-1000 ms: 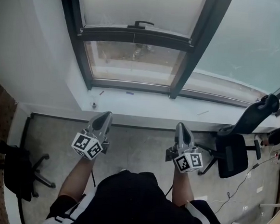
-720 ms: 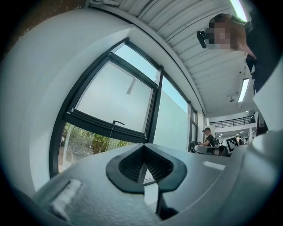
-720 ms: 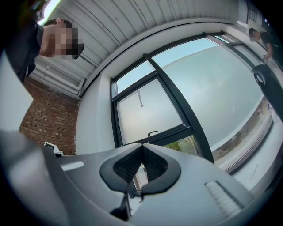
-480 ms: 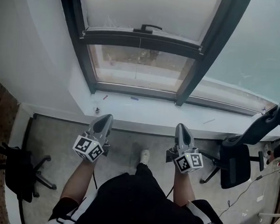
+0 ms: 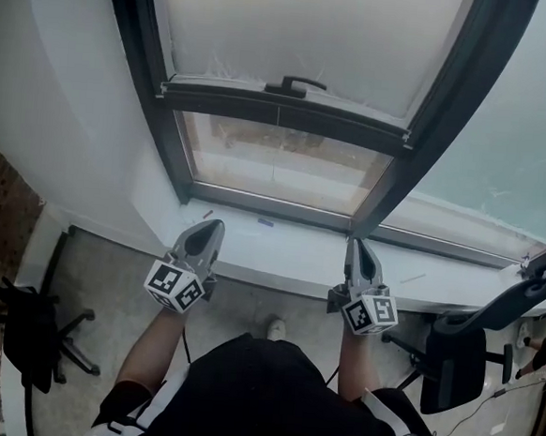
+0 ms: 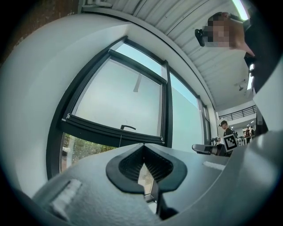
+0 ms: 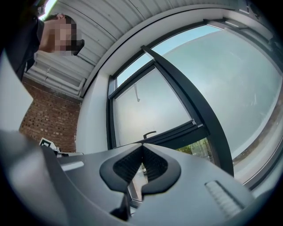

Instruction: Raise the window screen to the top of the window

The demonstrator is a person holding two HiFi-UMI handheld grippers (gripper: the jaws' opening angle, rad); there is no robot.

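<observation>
The approach is judged in hand. The left tongs (image 5: 211, 224) and the right tongs (image 5: 356, 244) are clenched on nothing, well below the handle (image 5: 298, 85). The window screen (image 5: 297, 26) hangs directly above that handle and is only partly raised. Next, the tongs must be opened and the handle gripped and pushed upward.

The window screen (image 5: 297, 26) covered the upper part of the left window opening. Its bottom bar (image 5: 355, 127) ran across the frame, with a handle (image 5: 293, 84) on the bar's middle. Below the bar lay the uncovered pane (image 5: 277, 163), and below that the sill (image 5: 289, 251). A mullion (image 5: 451, 113) stood to the right of the screen, with a second pane (image 5: 519, 138) beyond it. The left hand-held gripper (image 5: 213, 224) and the right hand-held gripper (image 5: 358, 244) were side by side, well apart, at the sill's front edge and below the bar, both pointing toward the window. One chair (image 5: 20, 329) stood on the floor (image 5: 108, 275) at far left, another chair (image 5: 455, 358) at far right in front of the sill.
</observation>
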